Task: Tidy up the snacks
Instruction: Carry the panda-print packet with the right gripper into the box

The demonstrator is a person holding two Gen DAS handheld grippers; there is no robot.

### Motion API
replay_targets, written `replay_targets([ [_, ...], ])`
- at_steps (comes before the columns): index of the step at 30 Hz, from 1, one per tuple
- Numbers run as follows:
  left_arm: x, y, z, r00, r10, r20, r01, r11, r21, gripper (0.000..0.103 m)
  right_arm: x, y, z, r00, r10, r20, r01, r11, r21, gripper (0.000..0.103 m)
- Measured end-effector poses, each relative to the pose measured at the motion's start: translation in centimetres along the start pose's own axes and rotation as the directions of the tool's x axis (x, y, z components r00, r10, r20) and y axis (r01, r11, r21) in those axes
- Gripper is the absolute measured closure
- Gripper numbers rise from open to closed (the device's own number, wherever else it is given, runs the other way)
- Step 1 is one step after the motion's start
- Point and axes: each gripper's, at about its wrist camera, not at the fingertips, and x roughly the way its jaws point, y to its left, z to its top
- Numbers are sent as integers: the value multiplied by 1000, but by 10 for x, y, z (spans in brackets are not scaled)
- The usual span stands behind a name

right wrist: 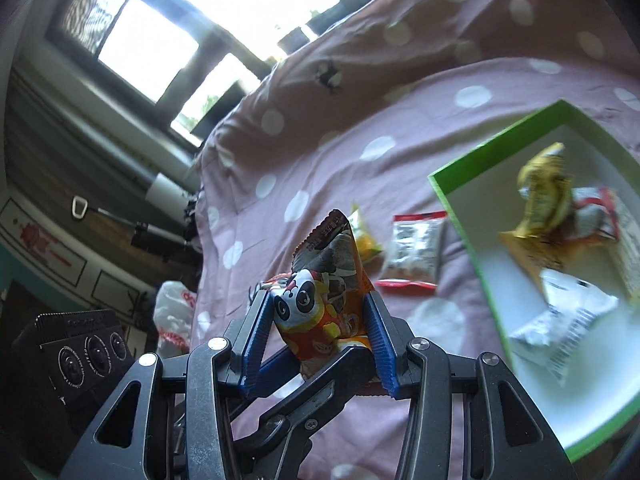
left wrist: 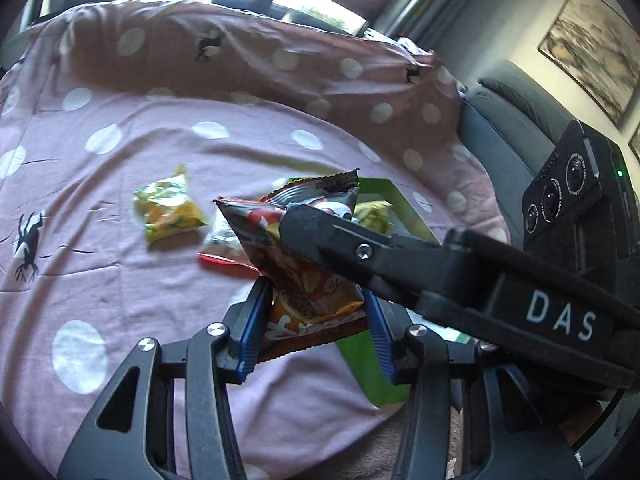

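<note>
Blue-padded jaws of the left gripper (left wrist: 316, 332) sit closest, pressed against the lower end of an orange panda snack packet (left wrist: 296, 248) held up above the bed. From the right side, the right gripper (right wrist: 320, 336) clamps the same packet (right wrist: 324, 304) near its middle, so both tools grip one bag between them, its crimped top edge sticking upward. Under them spreads a pink sheet with white dots (left wrist: 160, 152). On the sheet lies a yellow-green snack bag (left wrist: 170, 210) off to the left in the left wrist view, well apart from the held packet, and a clear packet with red edges (right wrist: 416, 258) lies just beside the green box (right wrist: 472, 160). That box has a white inside and already holds a crumpled yellow wrapper (right wrist: 540, 196), a white packet (right wrist: 572, 320) and another red-edged one (right wrist: 600, 208). Beyond the bed stands a bright window (right wrist: 152, 48); a dark sofa (left wrist: 512, 120) and a framed picture (left wrist: 596, 48) lie to the right.
</note>
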Motion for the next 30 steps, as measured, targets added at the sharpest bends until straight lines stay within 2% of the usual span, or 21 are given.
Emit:
replay_targets([
  [5, 10, -30, -7, 999, -29, -25, 30, 998, 56, 57, -28, -19, -8, 998, -18, 53, 17, 999, 37, 54],
  [9, 15, -42, -8, 997, -57, -49, 60, 995, 75, 57, -39, -27, -8, 997, -49, 59, 46, 997, 55, 54],
  [13, 20, -55, -2, 998, -37, -56, 43, 993, 109, 59, -50, -37, -5, 998, -51, 47, 46, 994, 96, 54],
  [17, 23, -61, -3, 998, -46, -51, 52, 990, 127, 60, -63, -41, -8, 995, -65, 70, 59, 995, 80, 54],
  [30, 54, -60, -4, 995, -25, -98, 39, 989, 145, 60, -53, -71, -7, 997, -59, 54, 52, 991, 120, 54],
])
